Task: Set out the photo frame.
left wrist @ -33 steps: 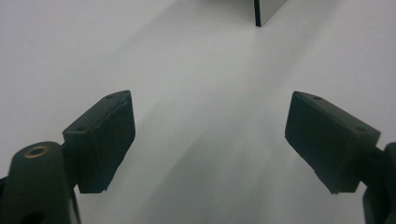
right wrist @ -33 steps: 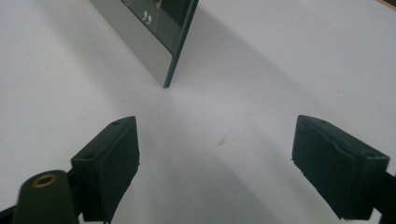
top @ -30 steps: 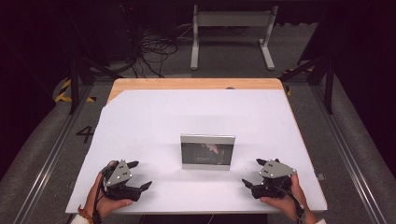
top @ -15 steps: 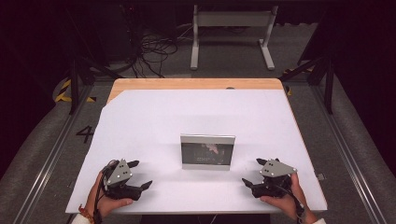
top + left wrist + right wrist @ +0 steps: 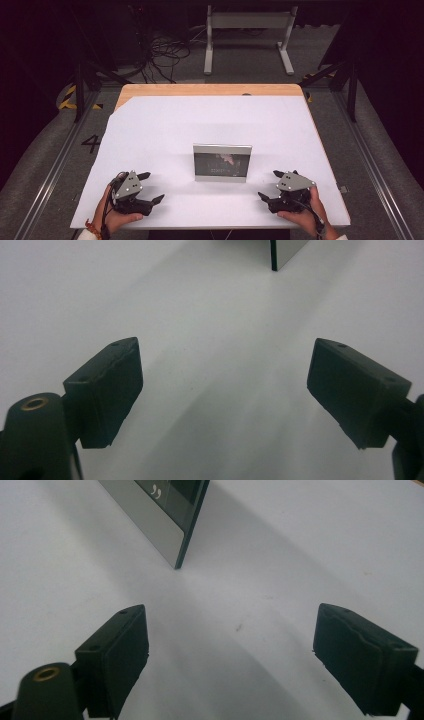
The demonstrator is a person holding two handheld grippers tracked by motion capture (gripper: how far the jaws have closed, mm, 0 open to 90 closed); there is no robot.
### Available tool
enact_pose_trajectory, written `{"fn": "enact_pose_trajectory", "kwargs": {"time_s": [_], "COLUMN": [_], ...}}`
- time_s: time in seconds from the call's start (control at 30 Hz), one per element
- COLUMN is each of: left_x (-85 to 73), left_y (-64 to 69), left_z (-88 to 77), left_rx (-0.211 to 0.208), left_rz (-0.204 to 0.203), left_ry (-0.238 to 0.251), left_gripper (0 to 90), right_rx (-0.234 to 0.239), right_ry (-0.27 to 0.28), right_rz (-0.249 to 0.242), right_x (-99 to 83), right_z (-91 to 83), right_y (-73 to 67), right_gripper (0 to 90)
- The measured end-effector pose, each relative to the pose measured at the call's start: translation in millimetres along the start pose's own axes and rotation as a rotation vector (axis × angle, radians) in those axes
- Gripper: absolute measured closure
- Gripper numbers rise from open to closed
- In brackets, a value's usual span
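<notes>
Flanking upright box (image 5: 222,163) | left tongs (image 5: 150,188) released | right tongs (image 5: 270,185) released | white table (image 5: 210,125)

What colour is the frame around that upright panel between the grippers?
Silver-grey, around a dark face, on the upright panel; the high view shows it best.

High view: fixed overhead, facing fwd/down. Both gripper views sit low, close to the white table (image 5: 165,130), facing past open fingers (image 5: 107,390) toward the box (image 5: 165,515), shared w/ high view.
</notes>
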State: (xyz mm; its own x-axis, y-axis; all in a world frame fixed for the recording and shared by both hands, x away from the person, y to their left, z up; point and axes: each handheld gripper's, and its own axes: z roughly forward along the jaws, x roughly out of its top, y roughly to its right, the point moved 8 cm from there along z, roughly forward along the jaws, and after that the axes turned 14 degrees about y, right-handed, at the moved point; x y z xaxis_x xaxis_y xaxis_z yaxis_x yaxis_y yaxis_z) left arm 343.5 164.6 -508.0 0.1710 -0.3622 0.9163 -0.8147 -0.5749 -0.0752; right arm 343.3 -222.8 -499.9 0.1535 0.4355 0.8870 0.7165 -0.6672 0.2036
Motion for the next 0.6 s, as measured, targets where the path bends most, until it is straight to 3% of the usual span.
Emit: {"fn": "enact_pose_trajectory", "kwargs": {"time_s": [0.6], "left_x": [-1.6], "left_y": [-1.3], "left_z": [0.9], "left_rx": [0.007], "left_rz": [-0.006], "left_ry": [-0.013], "left_gripper": [14.9], "right_rx": [-0.014], "right_ry": [0.005], "right_rz": [0.004], "right_x": [0.4], "right_z": [-1.4], "right_y": [1.6], "right_gripper": [15.4]}}
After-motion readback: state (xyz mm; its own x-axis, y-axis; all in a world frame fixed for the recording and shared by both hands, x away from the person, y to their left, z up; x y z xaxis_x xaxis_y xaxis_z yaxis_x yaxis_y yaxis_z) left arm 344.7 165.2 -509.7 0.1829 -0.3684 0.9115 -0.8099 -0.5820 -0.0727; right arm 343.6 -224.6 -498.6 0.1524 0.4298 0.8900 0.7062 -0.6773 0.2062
